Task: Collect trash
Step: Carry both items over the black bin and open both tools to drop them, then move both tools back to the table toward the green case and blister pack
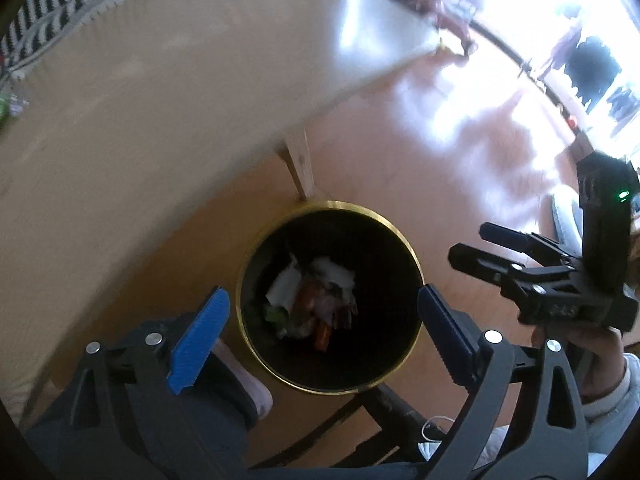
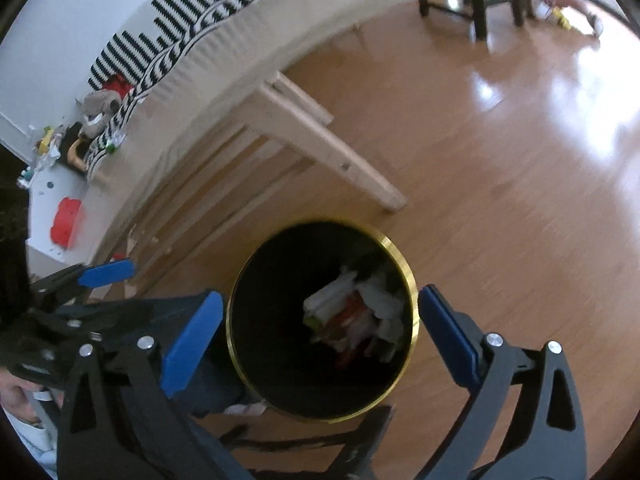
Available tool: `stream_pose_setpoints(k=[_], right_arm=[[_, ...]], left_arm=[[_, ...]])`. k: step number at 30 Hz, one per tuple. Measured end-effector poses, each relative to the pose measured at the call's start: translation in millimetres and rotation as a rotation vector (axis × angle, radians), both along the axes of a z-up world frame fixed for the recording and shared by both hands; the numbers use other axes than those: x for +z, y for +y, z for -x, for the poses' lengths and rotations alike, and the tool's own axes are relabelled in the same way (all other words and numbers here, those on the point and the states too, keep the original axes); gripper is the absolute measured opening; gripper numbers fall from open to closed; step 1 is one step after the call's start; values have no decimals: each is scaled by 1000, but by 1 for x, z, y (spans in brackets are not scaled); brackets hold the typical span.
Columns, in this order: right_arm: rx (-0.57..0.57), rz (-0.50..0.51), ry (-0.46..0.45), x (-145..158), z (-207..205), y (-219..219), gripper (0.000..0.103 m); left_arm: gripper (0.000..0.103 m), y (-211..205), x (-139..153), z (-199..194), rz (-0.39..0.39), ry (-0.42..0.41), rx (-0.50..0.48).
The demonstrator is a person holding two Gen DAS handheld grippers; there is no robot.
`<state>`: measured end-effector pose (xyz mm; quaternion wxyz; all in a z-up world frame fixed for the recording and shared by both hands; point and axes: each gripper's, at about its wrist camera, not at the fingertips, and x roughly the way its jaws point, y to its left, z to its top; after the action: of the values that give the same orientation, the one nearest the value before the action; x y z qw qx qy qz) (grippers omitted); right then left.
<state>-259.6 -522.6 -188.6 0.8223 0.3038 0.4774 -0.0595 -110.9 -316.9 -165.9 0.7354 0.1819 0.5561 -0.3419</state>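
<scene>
Both pairs of fingers are seen spread wide and empty: the left gripper (image 1: 322,330) and right gripper (image 2: 320,328) are held above the gold-rimmed bin (image 1: 412,264), where the trash (image 1: 312,300) lies between and below them.

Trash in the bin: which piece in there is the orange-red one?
In the black bin, it's the small orange-red scrap at the pile's lower edge; the white crumpled paper lies above it.

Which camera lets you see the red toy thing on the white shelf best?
The right wrist view. The red toy shows there, sitting on the white shelf at the left edge beside the table, though a bit blurry. The left wrist view does not show it at all.
</scene>
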Motion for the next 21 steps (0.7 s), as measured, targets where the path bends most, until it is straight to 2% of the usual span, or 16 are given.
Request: stream_pose_setpoints(k=[2,3,5,6,9,13,15,21], right_arm=[[15,84,-15,12,-9,4,96],[33,130,-19,19,-14,8,96],[92,229,-31,36,-37,24,96],[119,253,-45,44,-50,33,96],[192,285,-89,63,-97,61,96],[300,296,-119,75,-166,111,96],[375,311,-110,75,-206,143,96],[551,338,-74,68,-289,222,96]], left_arm=[[93,15,24,-8,23,-78,31],[96,27,38,-17,27,-135,60],[96,47,59,-33,19,-209,113],[96,65,71,-47,13,-256,161],[96,116,88,-81,-13,-326,293],[96,188,81,-131,-84,-315,451],[96,205,73,-147,-103,-292,486],[96,255,51,-199,-142,-237,549]])
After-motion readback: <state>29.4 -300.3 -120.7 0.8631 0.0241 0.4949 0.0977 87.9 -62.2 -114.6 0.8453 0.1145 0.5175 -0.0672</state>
